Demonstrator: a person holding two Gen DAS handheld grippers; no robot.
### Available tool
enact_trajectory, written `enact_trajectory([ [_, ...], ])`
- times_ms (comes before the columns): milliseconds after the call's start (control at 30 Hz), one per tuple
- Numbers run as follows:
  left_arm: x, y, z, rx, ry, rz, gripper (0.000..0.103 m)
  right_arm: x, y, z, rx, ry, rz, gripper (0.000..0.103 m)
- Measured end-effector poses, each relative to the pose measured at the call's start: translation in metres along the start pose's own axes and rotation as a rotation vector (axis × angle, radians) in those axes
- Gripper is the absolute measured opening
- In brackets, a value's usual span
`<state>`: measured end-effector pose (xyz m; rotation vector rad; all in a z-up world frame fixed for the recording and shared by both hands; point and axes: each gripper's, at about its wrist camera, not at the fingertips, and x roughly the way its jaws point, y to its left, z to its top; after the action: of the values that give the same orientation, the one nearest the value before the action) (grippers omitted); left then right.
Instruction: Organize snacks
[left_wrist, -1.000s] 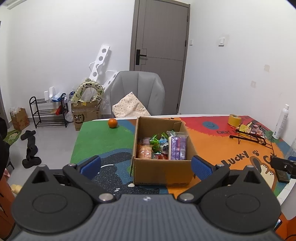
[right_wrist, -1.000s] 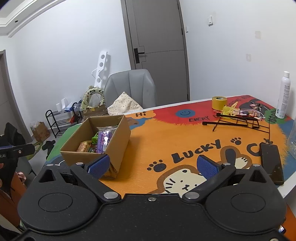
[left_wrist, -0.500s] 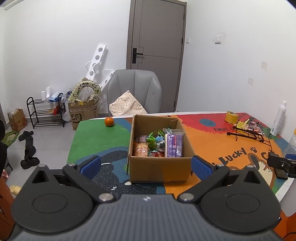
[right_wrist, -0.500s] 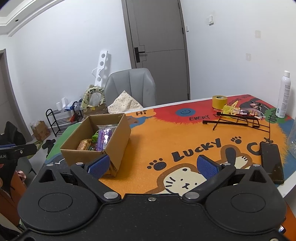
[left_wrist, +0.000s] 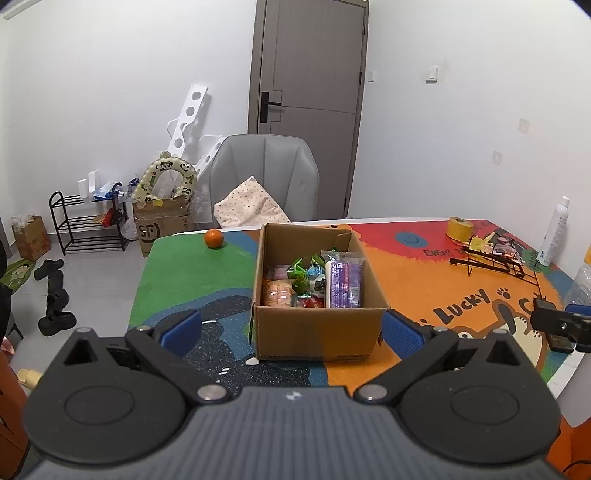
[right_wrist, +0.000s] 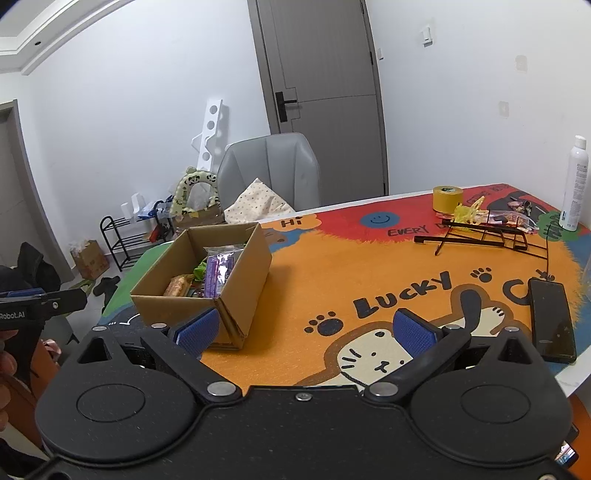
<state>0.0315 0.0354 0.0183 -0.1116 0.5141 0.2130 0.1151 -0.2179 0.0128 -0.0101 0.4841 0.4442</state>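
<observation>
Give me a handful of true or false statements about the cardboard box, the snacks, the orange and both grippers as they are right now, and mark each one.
1. The open brown cardboard box holds several wrapped snacks. True.
2. The left gripper is shut on the purple rectangular snack packet. False: its jaws are wide open and empty, and the packet stands in the box.
3. The small round orange lies inside the box. False: it sits on the green part of the colourful cartoon table mat, apart from the box.
4. The right gripper is open and holds nothing. True.
5. The yellow tape roll sits on the mat. True.
</observation>
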Motion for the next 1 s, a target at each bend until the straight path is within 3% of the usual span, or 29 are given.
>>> enact_trajectory([
  [1000,-0.0055,0.0015,-0.0013,-0.004,-0.007,-0.031,0.103,-0.0073,0.0094,0.0032,-0.029,-0.010,0.009,0.103],
])
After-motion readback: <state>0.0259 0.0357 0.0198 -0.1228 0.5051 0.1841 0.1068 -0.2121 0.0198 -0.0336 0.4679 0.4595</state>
